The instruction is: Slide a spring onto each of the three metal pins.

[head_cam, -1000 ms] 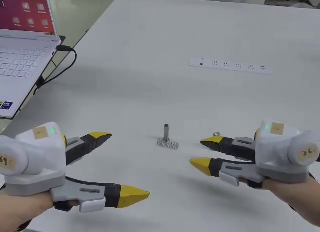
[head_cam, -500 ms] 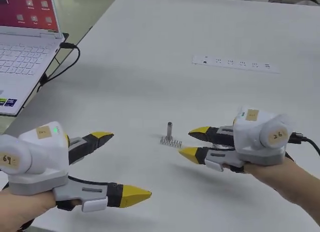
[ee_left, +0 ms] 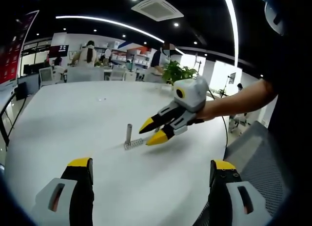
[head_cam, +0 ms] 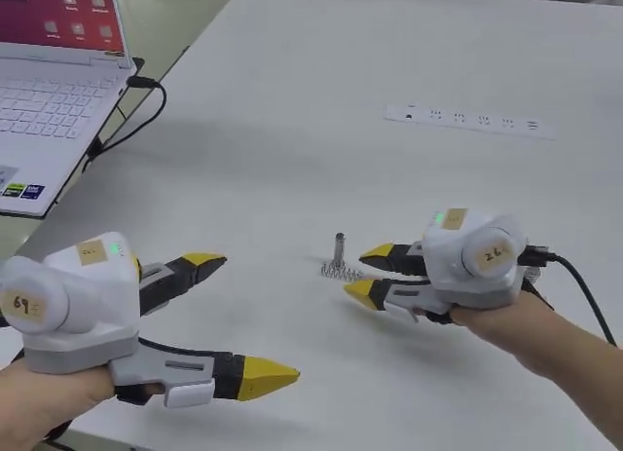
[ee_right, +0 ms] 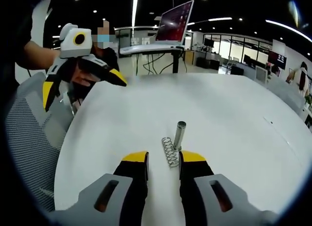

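1. Bringing the right gripper (head_cam: 368,273) leftward across the table (head_cam: 292,130) toward the spring (head_cam: 338,271). Standing well off to its right a second ago, and now arriving with the yellow tips just beside its near end.
2. Keeping those jaws partly parted with only a narrow gap between them, and gripping nothing. Flanking the near end of the spring (ee_right: 170,151) in the right gripper view, without closing on it yet. Cannot tell whether either tip already touches the coil.
3. Leaving the spring flat on the table at the foot of the upright pin (head_cam: 339,244), touching it or just beside it. Appearing unmoved against each other over the last second, with only the camera shifting around them.
4. Holding the left gripper (head_cam: 243,319) spread wide and empty, low and close to the body, well apart from the spring. Changing little in place or opening, while looking on at the pin (ee_left: 129,134) and at the right gripper (ee_left: 151,133) beside it.
5. Reading this as the end of the reach, with the pinch on the spring likely coming next. Finding no spring on the pin yet, so judging the task barely begun.
6. Calling for a light squeeze near one end of the coil, then a lift and a turn to line its bore over the pin's top. Risking a thin spring that rolls or flicks out of the tips. Risking also a nudge that topples the pin standing so close.
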`<state>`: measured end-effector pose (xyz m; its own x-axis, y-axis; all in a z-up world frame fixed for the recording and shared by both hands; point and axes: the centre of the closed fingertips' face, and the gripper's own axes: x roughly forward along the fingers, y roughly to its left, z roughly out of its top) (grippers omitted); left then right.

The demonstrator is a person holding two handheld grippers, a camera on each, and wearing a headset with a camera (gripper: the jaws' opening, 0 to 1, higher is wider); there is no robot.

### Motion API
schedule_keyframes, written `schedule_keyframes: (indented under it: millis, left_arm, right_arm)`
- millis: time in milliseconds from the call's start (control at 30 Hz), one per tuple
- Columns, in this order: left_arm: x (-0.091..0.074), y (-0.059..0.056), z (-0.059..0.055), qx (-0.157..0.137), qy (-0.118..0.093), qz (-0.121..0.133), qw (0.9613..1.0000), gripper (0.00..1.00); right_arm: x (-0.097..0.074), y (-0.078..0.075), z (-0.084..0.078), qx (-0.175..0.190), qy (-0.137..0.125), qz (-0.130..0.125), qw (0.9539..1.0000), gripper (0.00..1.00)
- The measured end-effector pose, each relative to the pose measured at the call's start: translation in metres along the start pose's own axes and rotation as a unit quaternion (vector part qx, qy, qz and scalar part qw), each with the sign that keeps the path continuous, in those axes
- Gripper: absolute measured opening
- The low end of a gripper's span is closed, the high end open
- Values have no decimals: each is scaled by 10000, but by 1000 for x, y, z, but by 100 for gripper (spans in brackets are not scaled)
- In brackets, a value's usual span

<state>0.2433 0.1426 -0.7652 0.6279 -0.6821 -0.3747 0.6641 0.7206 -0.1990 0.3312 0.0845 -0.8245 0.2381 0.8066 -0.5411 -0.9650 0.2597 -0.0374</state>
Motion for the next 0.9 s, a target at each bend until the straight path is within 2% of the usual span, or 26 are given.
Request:
schedule_keyframes:
  millis: [300, 567, 767, 900]
  left_arm:
    - [-2, -1, -3, -38, 11, 13, 10000, 97]
    - [-1, -1, -4, -68, 6, 10, 10000, 97]
    - [-1, -2, -6, -75, 33, 13, 10000, 97]
    - [-2, -2, -6, -77, 40, 10, 10000, 97]
  right_arm:
    - [9, -3, -9, -39, 197, -84, 9998, 19]
    - [14, -5, -23, -70, 506, -183, 9985, 15]
    - [15, -5, -22, -63, 473, -195, 9987, 9]
    - [15, -5, -22, -80, 468, -204, 9987, 9]
